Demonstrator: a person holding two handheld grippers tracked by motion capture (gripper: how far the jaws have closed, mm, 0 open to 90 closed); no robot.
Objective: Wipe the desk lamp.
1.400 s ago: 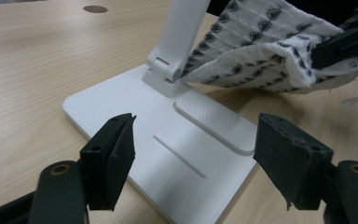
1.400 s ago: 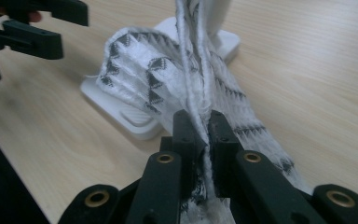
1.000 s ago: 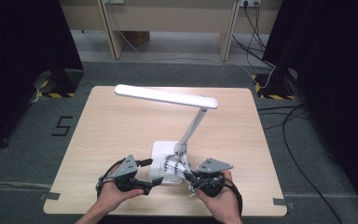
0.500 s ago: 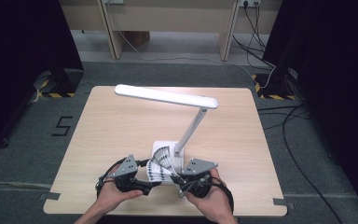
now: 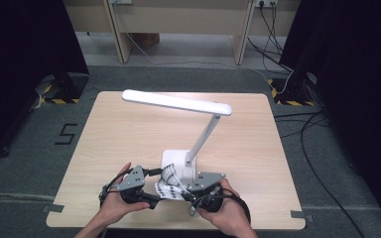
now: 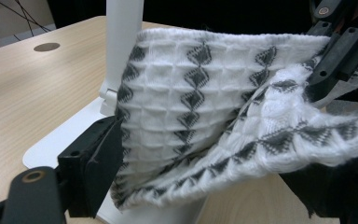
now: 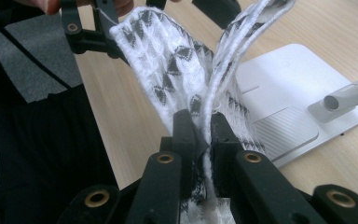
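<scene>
Cloth (image 5: 171, 186) stretched between both grippers, right gripper (image 7: 204, 135) fingers clamped on it, left gripper (image 5: 151, 194) fingers gripping its edge

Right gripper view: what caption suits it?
Right gripper shut on a black-and-white cloth beside the lamp base.

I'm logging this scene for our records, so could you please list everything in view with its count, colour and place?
Cloth: one, white with a black diamond pattern, held up between both grippers above the table's near edge.
Desk lamp: one, white, base at the table's near centre, head reaching left.
Table: one, light wood, centre of the floor.
Floor marking 5: one, black, left of the table.
Left gripper: one, black, shut on the cloth.
Right gripper: one, black, shut on the cloth.
</scene>
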